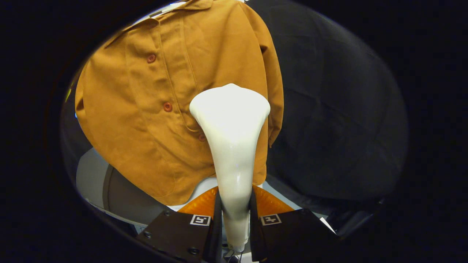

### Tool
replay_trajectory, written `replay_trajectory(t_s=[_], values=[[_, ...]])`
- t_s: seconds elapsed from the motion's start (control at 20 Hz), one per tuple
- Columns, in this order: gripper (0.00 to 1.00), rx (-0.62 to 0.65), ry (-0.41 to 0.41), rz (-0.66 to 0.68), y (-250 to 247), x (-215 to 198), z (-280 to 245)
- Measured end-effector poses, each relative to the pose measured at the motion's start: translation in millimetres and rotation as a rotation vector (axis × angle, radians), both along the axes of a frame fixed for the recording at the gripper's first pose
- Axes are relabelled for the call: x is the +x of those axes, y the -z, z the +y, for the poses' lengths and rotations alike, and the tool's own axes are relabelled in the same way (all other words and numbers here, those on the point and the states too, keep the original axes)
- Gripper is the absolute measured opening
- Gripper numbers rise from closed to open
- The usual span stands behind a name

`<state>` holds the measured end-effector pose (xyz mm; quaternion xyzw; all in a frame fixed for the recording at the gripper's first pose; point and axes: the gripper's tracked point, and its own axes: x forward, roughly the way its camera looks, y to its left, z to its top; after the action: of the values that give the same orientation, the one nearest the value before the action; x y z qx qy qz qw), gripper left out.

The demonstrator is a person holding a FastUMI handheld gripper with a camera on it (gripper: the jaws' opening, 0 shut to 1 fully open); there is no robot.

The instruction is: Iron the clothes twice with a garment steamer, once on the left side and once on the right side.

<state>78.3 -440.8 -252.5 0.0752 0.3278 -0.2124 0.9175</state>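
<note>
The shirt (pixel 161 109) hangs in the upper left of the frame, beyond the tool (pixel 234 215), its buttoned front facing the camera. At centre the steamer (pixel 231 146) stands between the tool's fingers, both pressing its handle, long axis running up the frame, wide head toward the shirt's lower right side.

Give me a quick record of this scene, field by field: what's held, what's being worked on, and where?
tool: white steamer, handle between the fingers
gripper: shut on steamer, both fingers pressing its handle
garment: mustard shirt with buttons, hanging ahead of the fingers
steamer head: in front of the shirt's lower part, beside the button line; contact cannot be told
background: black cloth beyond the shirt
</note>
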Motion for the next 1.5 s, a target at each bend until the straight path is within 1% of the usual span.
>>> replay_trajectory(t_s=[0.15,0.25,0.4,0.55,0.85,1.15,1.3,1.5], values=[[0.34,-0.06,0.0,-0.105,-51,-2,16],[0.34,-0.102,-0.013,-0.173,-82,-1,36],[0.34,-0.145,-0.056,-0.272,-139,-6,93],[0.34,-0.152,-0.118,-0.35,-170,-9,154],[0.34,-0.141,-0.249,-0.426,-198,-11,287],[0.34,-0.118,-0.353,-0.467,-212,-33,396],[0.34,-0.105,-0.383,-0.474,-215,-45,432],[0.34,-0.103,-0.398,-0.475,-215,-59,459]])
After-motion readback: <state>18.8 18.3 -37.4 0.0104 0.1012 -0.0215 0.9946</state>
